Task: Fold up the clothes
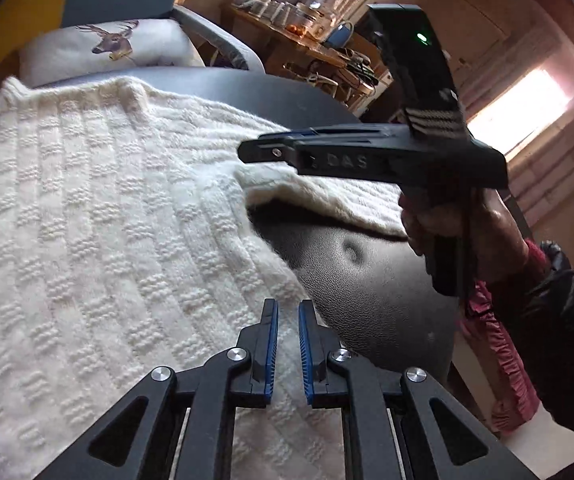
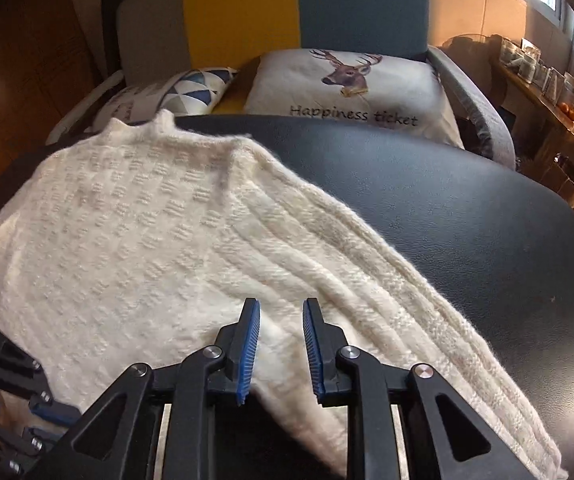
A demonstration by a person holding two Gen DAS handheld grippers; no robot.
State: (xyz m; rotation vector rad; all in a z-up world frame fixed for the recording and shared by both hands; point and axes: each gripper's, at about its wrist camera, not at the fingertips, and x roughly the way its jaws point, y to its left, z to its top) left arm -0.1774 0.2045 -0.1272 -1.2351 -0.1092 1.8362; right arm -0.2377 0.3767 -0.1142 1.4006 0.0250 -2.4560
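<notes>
A cream knitted sweater (image 2: 135, 240) lies spread on the dark worktop (image 2: 467, 216), collar toward the far edge and one sleeve (image 2: 427, 320) running diagonally down to the lower right. The right gripper (image 2: 281, 344) hovers over the knit where that sleeve joins the body, its blue-padded fingers (image 2: 249, 344) parted with nothing between them. The left gripper (image 2: 11, 400) shows at the lower left corner (only partly in frame). Behind the worktop sit a deer-print cushion (image 2: 347, 88) and a triangle-patterned cushion (image 2: 183, 92).

My sweater (image 2: 135, 240) is fuzzy, ribbed cream knit; the worktop (image 2: 467, 208) is dark grained leatherette with a soft sheen; my left tool (image 1: 288, 312) looks matt black plastic.
</notes>
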